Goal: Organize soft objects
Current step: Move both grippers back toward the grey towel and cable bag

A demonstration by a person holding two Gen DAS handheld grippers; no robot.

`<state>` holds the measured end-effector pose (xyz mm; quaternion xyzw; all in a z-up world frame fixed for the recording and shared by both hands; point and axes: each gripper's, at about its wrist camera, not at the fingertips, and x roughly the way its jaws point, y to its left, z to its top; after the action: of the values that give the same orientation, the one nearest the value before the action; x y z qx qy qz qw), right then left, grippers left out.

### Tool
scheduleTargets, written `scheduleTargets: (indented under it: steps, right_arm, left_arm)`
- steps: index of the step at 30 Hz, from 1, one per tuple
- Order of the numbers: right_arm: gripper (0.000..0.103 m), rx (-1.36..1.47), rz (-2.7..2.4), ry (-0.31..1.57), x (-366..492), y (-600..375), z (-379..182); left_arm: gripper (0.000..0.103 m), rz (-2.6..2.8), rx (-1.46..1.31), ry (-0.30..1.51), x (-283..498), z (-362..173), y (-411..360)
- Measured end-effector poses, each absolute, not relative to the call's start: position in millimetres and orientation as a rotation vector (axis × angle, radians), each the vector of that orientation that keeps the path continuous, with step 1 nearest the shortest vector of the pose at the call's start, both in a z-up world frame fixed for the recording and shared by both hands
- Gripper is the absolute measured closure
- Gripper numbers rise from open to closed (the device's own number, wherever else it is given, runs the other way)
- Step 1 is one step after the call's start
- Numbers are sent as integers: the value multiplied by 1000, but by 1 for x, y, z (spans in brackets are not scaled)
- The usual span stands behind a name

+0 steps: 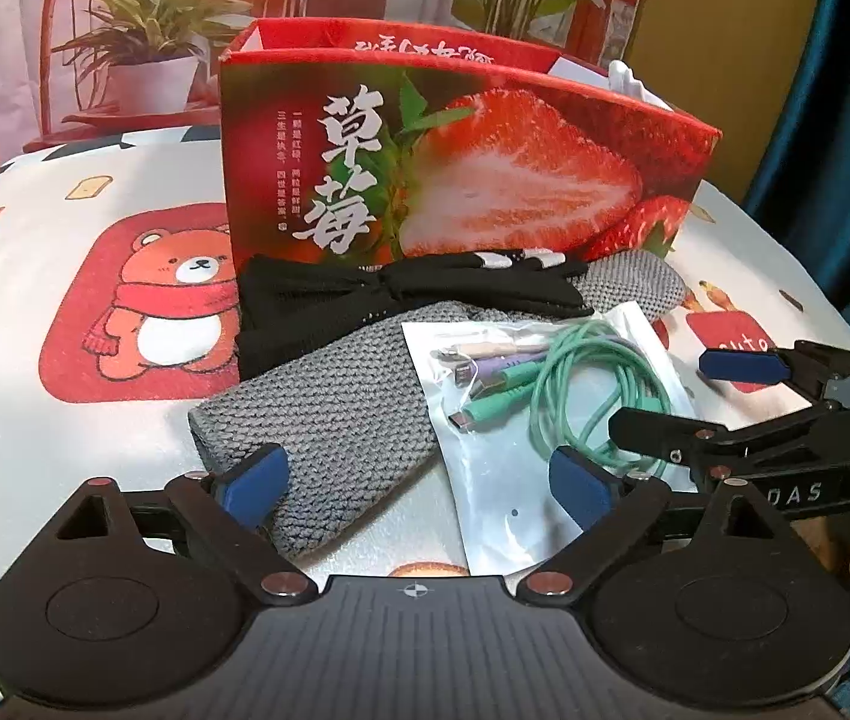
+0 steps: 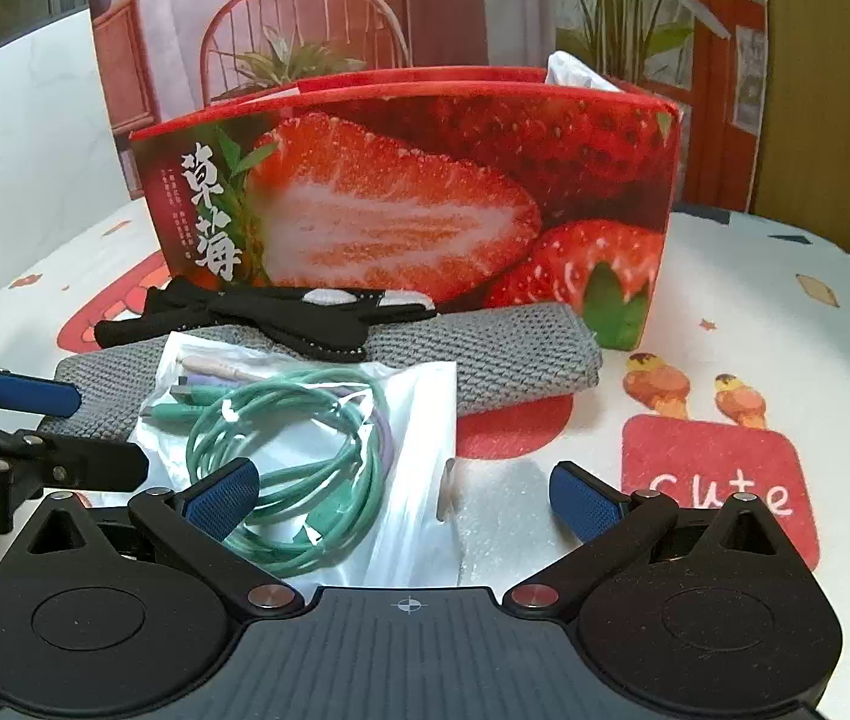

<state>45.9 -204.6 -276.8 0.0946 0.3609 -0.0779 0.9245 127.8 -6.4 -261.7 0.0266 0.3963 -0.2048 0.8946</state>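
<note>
A grey knitted cloth point(image 1: 335, 414) point(image 2: 485, 354) lies on the table before a red strawberry box point(image 1: 455, 168) point(image 2: 425, 198). A black fabric piece point(image 1: 401, 294) point(image 2: 233, 318) lies across its far side. A clear bag with green cables point(image 1: 551, 408) point(image 2: 305, 450) rests on the cloth's near end. My left gripper point(image 1: 419, 480) is open, empty, straddling the cloth's near corner and the bag's edge. My right gripper point(image 2: 407, 495) is open, empty, just before the bag; it also shows at the right of the left wrist view point(image 1: 677, 399).
Something white point(image 2: 569, 72) sticks out of the open-topped box. The tablecloth point(image 1: 95, 432) bears a bear print and a red "cute" patch point(image 2: 725, 480). A printed backdrop stands behind the box. A white foam sheet point(image 2: 497, 516) lies beside the bag.
</note>
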Motion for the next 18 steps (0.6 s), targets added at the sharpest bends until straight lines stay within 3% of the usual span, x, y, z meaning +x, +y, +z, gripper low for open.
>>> scheduleTargets:
  steps: [6, 18]
  right_arm:
    - [0, 228, -151, 748, 47, -208, -280]
    - [0, 234, -143, 741, 46, -209, -281]
  left_arm:
    - [0, -438, 48, 821, 128, -265, -9]
    - [0, -429, 24, 822, 130, -266, -9]
